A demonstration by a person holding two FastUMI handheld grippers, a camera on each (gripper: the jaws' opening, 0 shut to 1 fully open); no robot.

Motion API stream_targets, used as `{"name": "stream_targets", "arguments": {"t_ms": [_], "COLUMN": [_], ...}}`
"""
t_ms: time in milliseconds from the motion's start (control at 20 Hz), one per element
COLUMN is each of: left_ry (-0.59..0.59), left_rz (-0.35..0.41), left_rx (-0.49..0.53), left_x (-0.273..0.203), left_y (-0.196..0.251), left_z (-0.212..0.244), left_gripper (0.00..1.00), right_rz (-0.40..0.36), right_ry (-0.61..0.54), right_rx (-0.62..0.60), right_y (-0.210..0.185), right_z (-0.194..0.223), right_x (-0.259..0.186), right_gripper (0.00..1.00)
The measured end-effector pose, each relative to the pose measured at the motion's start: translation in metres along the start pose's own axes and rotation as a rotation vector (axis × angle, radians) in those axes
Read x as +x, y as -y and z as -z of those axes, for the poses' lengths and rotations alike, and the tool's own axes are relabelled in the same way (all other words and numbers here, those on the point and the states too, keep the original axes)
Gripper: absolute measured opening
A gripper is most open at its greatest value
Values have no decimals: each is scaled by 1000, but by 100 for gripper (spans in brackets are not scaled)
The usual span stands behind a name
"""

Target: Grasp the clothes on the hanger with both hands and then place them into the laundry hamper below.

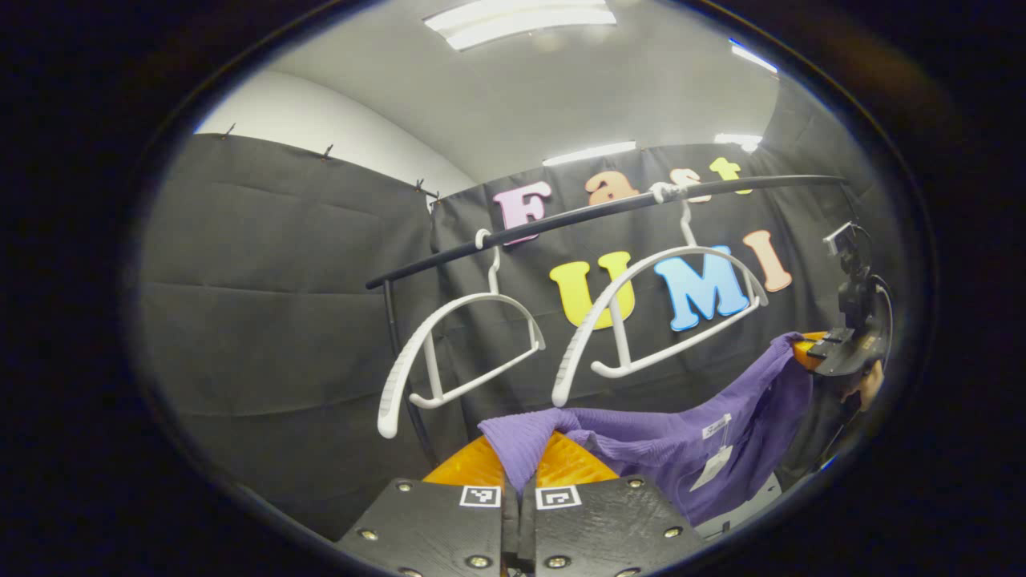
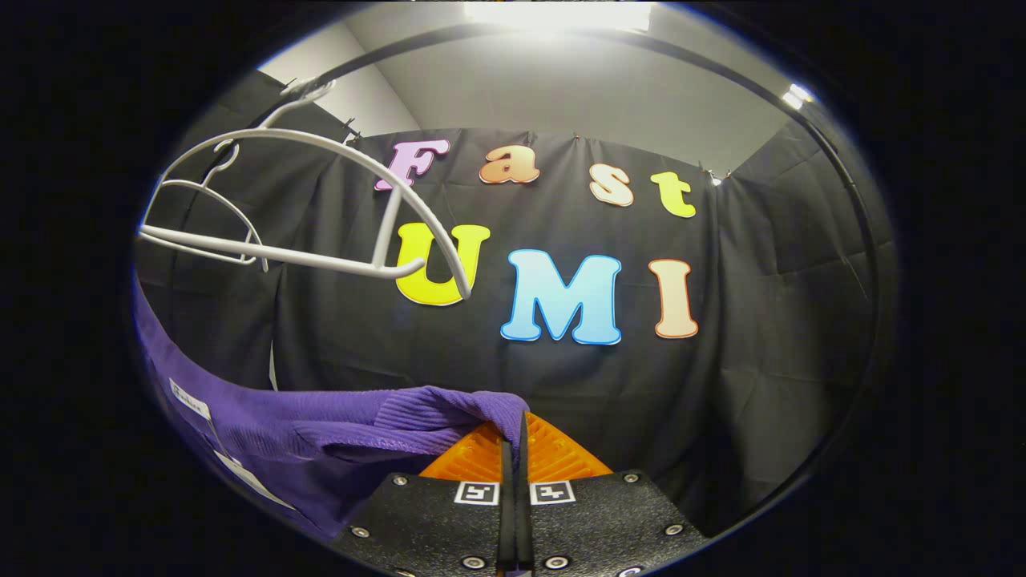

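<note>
Gripping the purple garment (image 1: 641, 449) between both my grippers, left gripper (image 1: 519, 469) and right gripper (image 2: 513, 449) each clenched on its fabric; two bare white hangers (image 1: 641, 320) hang at twelve o'clock.

- One purple knitted garment (image 1: 641, 445) hung stretched between the grippers, also visible in the right gripper view (image 2: 321, 433).
- Two white plastic hangers were on the rail, both bare: a nearer one (image 1: 461, 349) and a farther one (image 1: 657, 312) in the left gripper view.
- One dark clothes rail (image 1: 593, 212) carried them.
- Two grippers were counted: the left gripper (image 1: 519, 461) and the right gripper (image 2: 514, 445) (the latter also seen farther off from the left gripper view).
- Two white tags (image 1: 713, 457) were on the garment.
- Ceiling light strips (image 1: 521, 18): four in the left gripper view.
</note>
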State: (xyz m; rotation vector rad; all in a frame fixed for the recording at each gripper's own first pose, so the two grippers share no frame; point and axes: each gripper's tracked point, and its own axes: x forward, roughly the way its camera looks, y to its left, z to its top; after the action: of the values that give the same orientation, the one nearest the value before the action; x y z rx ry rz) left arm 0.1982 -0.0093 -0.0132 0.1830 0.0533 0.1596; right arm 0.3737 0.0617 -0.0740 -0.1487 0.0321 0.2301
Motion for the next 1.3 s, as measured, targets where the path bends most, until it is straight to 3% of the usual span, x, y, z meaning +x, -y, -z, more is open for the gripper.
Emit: {"name": "stream_targets", "arguments": {"t_ms": [200,250,300,800,950,1050,1100,1200,1250,1300], "left_ry": [25,33,42,105,125,133,134,138,140,141], "left_rz": [49,59,69,195,247,278,294,318,328,337], "left_rx": [-21,-28,-35,-107,-122,-139,-149,-170,-179,-187], "left_x": [-19,-24,-27,-70,-87,-98,-102,-112,-116,-120], "left_y": [-1,-3,-5,-3,3,6,8,10,11,12], "left_z": [-8,-11,-14,-41,-47,-47,-47,-46,-45,-45], "left_gripper": [0,5,1,1,1,6,1,1,6,0], "right_rz": [5,7,6,-21,-38,-52,-56,-64,-70,-76], "right_ry": [23,32,43,129,135,130,127,119,112,108], "right_rx": [10,14,15,39,51,55,58,62,65,68], "right_y": [-3,-6,-8,-50,-70,-83,-89,-101,-109,-115], "right_z": [-20,-27,-33,-102,-111,-112,-112,-112,-111,-111], "right_x": [-46,-59,-72,-183,-215,-236,-246,-263,-270,-276], "right_gripper": [0,0,0,0,0,0,0,0,0,0]}}
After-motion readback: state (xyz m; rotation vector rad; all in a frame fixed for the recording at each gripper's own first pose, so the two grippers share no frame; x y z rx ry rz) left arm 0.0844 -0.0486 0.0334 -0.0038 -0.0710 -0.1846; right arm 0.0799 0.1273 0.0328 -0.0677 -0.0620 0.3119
